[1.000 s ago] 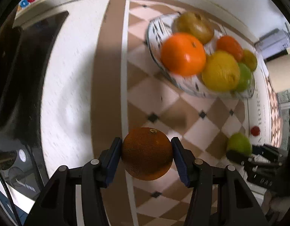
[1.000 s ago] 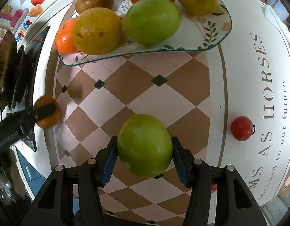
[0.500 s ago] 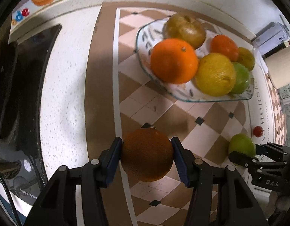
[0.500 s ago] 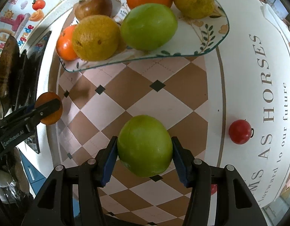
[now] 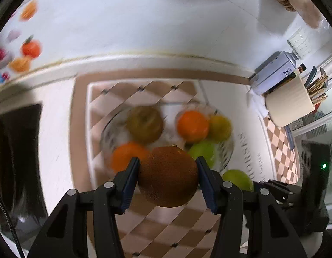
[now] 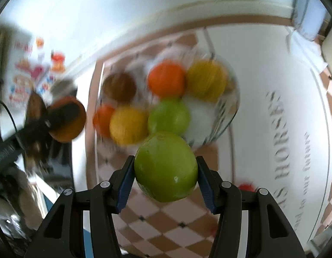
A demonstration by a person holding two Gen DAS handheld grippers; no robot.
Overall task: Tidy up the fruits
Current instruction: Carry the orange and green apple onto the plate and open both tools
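Green fruit (image 6: pixel 166 166) glossy, smooth; brown orange (image 5: pixel 168 176) matt (finely pitted).

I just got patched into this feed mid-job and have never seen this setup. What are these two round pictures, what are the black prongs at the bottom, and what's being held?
Each round picture comes from a fisheye camera on a handheld gripper, looking along its two fingers; the prongs are those fingers. A person holds one gripper in each hand. In the left wrist view, the left gripper clamps a dark orange. In the right wrist view, the right gripper clamps a green apple. Ahead of both, on a checkered mat, sits a glass fruit plate with oranges, yellow fruit, a brown fruit and another green apple. A small red fruit lies on the mat. Both pictures are motion-blurred.
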